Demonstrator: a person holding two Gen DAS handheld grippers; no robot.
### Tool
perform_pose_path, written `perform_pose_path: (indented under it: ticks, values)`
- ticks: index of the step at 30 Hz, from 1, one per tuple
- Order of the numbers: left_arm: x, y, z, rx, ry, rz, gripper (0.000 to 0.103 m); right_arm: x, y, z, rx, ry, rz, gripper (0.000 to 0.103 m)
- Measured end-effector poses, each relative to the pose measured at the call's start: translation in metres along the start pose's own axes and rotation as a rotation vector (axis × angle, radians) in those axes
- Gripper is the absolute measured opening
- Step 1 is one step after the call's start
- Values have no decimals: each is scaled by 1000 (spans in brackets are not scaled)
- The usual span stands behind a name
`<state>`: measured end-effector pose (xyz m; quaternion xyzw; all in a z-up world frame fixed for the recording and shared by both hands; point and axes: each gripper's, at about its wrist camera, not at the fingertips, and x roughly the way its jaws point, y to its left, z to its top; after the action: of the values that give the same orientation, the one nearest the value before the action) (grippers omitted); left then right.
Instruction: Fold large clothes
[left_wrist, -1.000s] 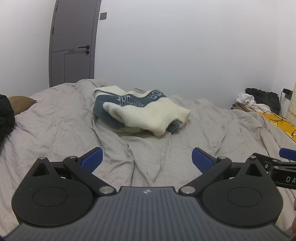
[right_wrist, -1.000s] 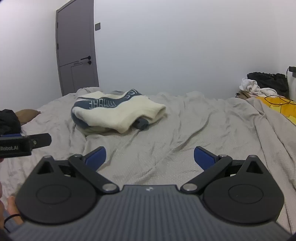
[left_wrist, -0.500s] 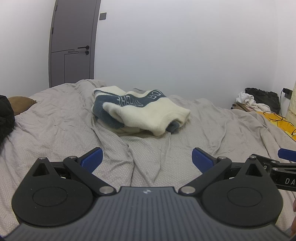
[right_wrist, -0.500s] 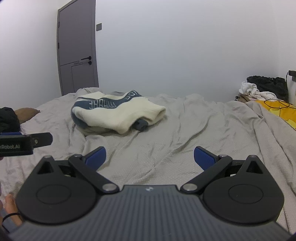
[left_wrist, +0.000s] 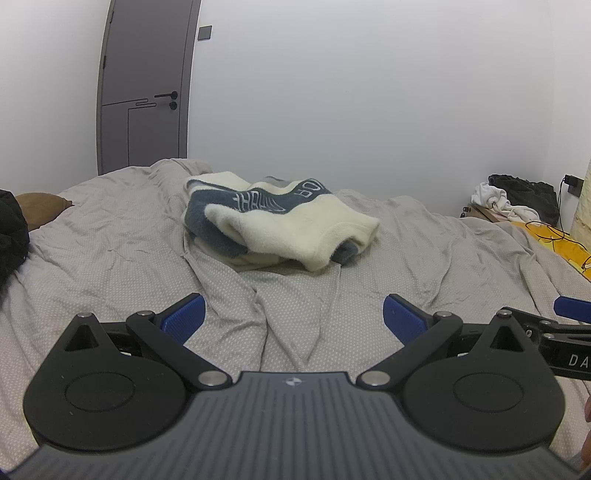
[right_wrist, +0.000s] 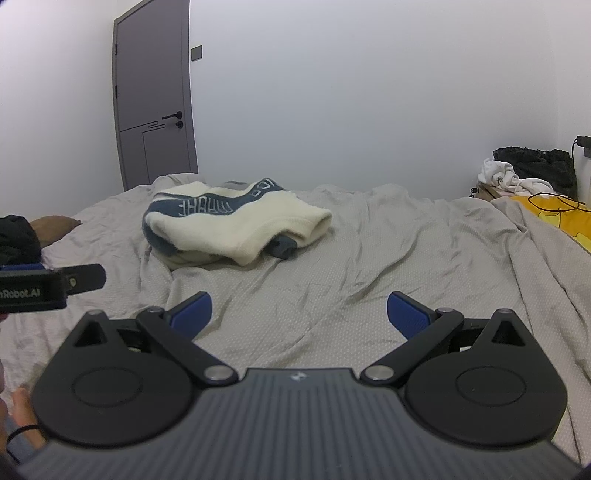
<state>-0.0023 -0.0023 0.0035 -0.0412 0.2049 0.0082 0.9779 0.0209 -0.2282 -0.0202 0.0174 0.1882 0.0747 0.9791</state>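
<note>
- Lying bunched on the grey bed (left_wrist: 110, 258), toward its far side and well ahead of both tools, was a cream and blue fleece garment (left_wrist: 280, 221), neither gripper touching it.
- White lettering ran along the garment's blue band; it looked mirrored or upside down, and I could not read it with confidence.
- On the left gripper's body (right_wrist: 33, 291), seen at the left edge of the right wrist view, the print read "nRobot.AI", cut off at the frame edge.
- On the right gripper's body (left_wrist: 569, 354), at the right edge of the left wrist view, only "DA" showed.
- The left gripper (left_wrist: 293, 317) hung low over the bedding with its blue fingers (left_wrist: 184, 317) spread wide, nothing between them.
- The right gripper (right_wrist: 299, 315) matched it, blue fingers (right_wrist: 408, 314) wide apart above the wrinkled sheet.
- Compared with a second earlier, little had changed: the garment kept its place and shape, both pairs of fingers stayed equally spread, and the views shifted only slightly.
- A grey door (right_wrist: 155, 96) stood behind the bed, and a yellow cloth (right_wrist: 554, 218) with a dark pile of clothes (right_wrist: 535, 166) lay at the right.
</note>
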Motion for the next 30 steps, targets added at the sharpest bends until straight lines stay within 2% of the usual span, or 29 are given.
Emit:
perform_pose_path:
  ticks: [30]
  values:
    - [0, -3, 2, 7, 2, 0, 103, 0, -1, -1, 8, 6, 3, 103]
